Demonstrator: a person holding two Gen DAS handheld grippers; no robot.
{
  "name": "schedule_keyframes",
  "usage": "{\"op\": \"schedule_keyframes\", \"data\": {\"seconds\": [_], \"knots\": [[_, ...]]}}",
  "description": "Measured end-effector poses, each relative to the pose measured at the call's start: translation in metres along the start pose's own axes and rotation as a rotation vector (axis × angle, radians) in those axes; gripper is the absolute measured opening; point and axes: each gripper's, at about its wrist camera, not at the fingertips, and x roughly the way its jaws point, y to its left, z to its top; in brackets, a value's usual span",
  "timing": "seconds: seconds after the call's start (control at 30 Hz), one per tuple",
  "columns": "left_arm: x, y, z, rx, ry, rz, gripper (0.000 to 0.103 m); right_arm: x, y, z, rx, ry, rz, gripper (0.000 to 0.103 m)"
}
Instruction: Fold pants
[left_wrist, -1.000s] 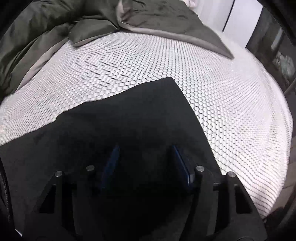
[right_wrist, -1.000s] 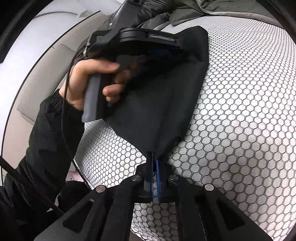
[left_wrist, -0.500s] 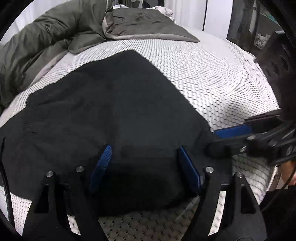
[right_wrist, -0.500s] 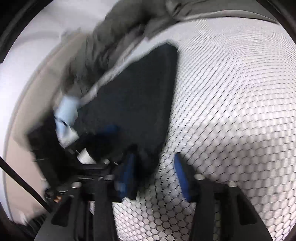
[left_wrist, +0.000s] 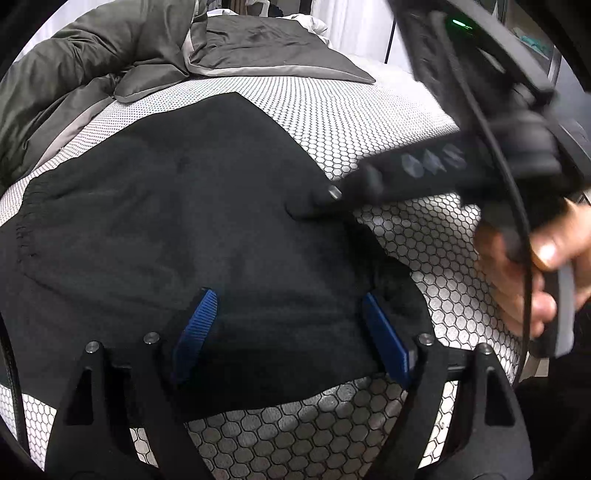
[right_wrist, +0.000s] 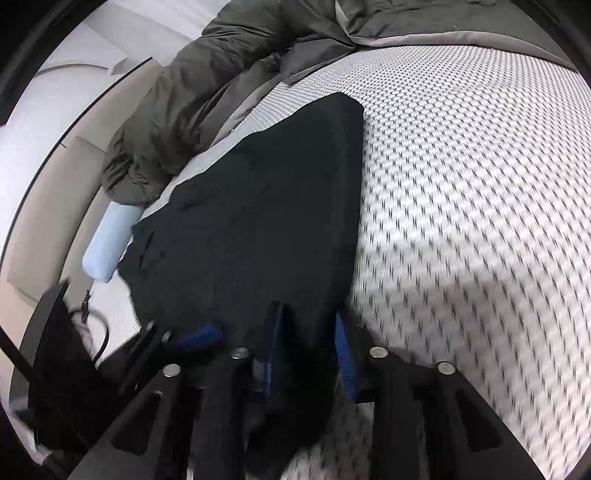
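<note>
Left gripper (left_wrist: 291, 332): jaws spread wide and opening, blue pads clear of the black pants (left_wrist: 177, 221) beneath. Right gripper (right_wrist: 308, 350): jaws closing around the pants' near edge, pads not plainly pressing. Pants folded flat on the honeycomb-patterned bed cover (left_wrist: 369, 122), stretching toward 11 o'clock. Grey duvet (left_wrist: 92, 62) bunched at 11 o'clock. Hand (left_wrist: 535, 269) at 3 o'clock.

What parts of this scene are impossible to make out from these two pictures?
- Right wrist view: the pants run under the right gripper, whose jaws are closing, so their near edge is hidden.
- Left wrist view: the right gripper's tips are motion-blurred; a grip there is unclear.
- Left wrist view: the pants' left side is cut off by the edge.
</note>
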Motion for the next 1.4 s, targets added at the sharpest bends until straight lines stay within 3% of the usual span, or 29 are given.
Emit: {"op": "schedule_keyframes", "data": {"seconds": [0.37, 0.7, 0.8, 0.87, 0.9, 0.93, 1.13, 1.27, 1.33, 1.4], "knots": [[0.000, 0.005, -0.001, -0.003, 0.004, -0.027, 0.079, 0.066, -0.012, 0.106, -0.013, -0.027, -0.008, 0.017], [-0.002, 0.008, -0.002, -0.003, 0.010, -0.047, 0.080, 0.092, -0.025, 0.167, 0.008, -0.049, -0.032, 0.017], [-0.004, 0.007, 0.000, -0.004, 0.011, -0.057, 0.081, 0.089, -0.018, 0.164, -0.004, -0.074, -0.069, 0.020], [-0.012, 0.015, 0.002, -0.034, -0.005, -0.097, 0.080, 0.066, -0.020, 0.150, 0.039, -0.117, -0.037, 0.032], [-0.019, 0.021, 0.004, -0.056, -0.014, -0.122, 0.081, 0.054, -0.024, 0.139, 0.063, -0.138, -0.012, 0.049], [-0.028, 0.029, 0.005, -0.082, -0.032, -0.142, 0.081, 0.042, -0.026, 0.125, 0.092, -0.159, 0.017, 0.059], [-0.077, 0.089, 0.007, -0.193, -0.156, -0.085, 0.081, 0.020, -0.014, 0.044, 0.141, -0.132, 0.078, 0.059], [-0.095, 0.148, -0.003, -0.309, -0.191, 0.029, 0.081, 0.033, -0.001, 0.017, 0.106, -0.109, 0.053, 0.058], [-0.100, 0.177, -0.012, -0.373, -0.202, 0.103, 0.081, 0.041, 0.004, 0.021, 0.083, -0.108, 0.028, 0.032], [-0.106, 0.204, -0.022, -0.430, -0.214, 0.156, 0.081, 0.049, 0.006, 0.028, 0.083, -0.099, 0.023, 0.019]]}}
